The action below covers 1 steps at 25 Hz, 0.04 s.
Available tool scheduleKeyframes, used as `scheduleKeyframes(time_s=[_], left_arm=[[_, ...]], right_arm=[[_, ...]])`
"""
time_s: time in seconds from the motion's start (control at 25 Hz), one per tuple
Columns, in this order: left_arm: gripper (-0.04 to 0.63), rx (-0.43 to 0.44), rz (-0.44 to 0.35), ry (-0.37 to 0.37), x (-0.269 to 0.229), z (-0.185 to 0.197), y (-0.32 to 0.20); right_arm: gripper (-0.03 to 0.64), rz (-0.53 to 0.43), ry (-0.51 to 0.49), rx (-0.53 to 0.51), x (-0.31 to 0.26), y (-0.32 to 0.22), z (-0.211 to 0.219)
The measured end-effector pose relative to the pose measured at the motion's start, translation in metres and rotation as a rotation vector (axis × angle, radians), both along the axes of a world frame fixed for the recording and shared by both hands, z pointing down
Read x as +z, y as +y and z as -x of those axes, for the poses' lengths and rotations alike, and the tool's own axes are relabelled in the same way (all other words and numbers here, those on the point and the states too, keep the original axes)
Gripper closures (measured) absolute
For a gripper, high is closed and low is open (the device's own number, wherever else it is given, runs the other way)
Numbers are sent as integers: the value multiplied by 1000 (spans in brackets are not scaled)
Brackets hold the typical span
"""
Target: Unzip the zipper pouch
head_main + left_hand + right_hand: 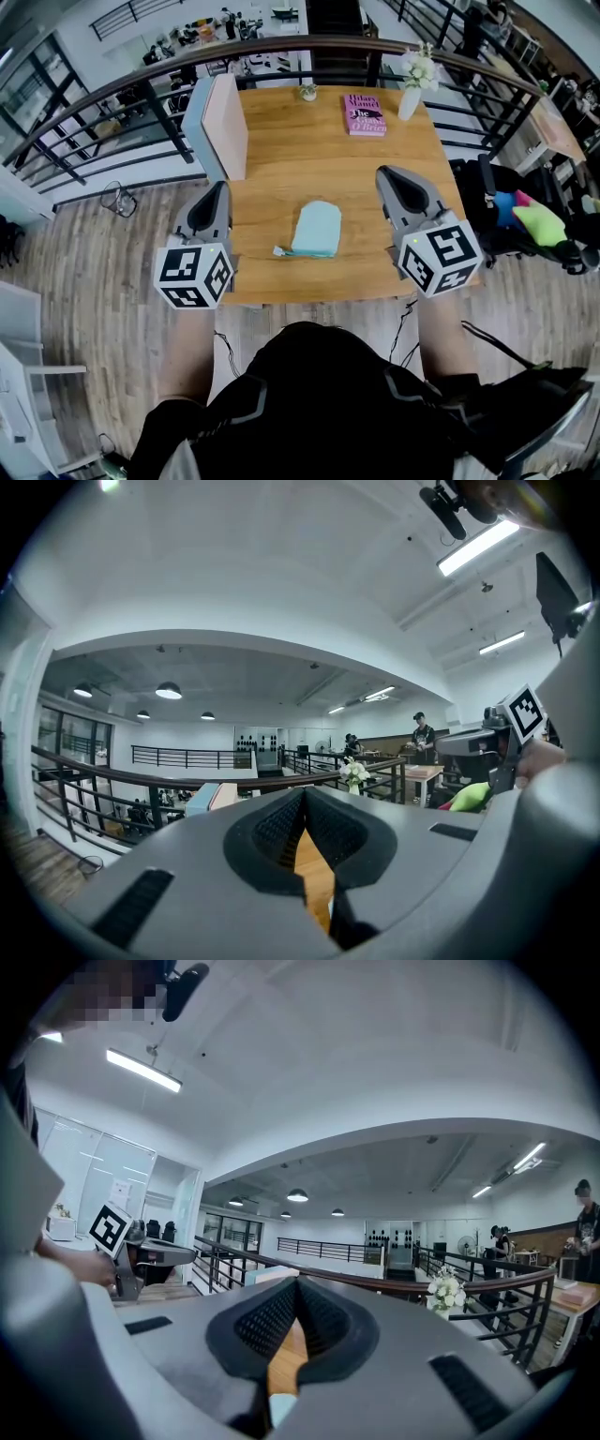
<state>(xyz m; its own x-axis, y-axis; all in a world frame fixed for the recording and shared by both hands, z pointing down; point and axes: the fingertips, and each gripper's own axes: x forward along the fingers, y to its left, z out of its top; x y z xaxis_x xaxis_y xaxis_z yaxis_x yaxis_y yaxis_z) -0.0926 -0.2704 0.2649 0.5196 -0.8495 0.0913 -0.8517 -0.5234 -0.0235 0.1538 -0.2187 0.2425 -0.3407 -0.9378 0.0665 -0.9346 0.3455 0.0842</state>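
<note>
- Pouch (316, 228), pale blue and zippered, is lying flat on the wooden table (281, 183), near the middle of its front edge, with its zipper pull (279, 251) pointing toward the left edge.
- The left gripper (222, 186) is hovering at the table's left edge, its jaws pressed together with nothing between them; its own view (305, 799) is showing only bare wood below the closed pads.
- The right gripper (383, 172) is hanging over the table's right side, jaws likewise closed and empty in its own view (297, 1288).
- The pouch is sitting between the two grippers, apart from both.
- A pink book (365, 114) is lying toward the far right corner, just beside a white vase of flowers (411, 94).
- A small pot (307, 92) is standing at the far edge, and an upright box (217, 127) is standing along the left edge.
</note>
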Motion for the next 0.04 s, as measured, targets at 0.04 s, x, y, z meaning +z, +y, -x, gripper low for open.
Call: scheduleKeyframes(time_s=[0.04], left_arm=[[566,0,3,-1,1,0,0]], right_arm=[[607,0,1,-3,1,0,0]])
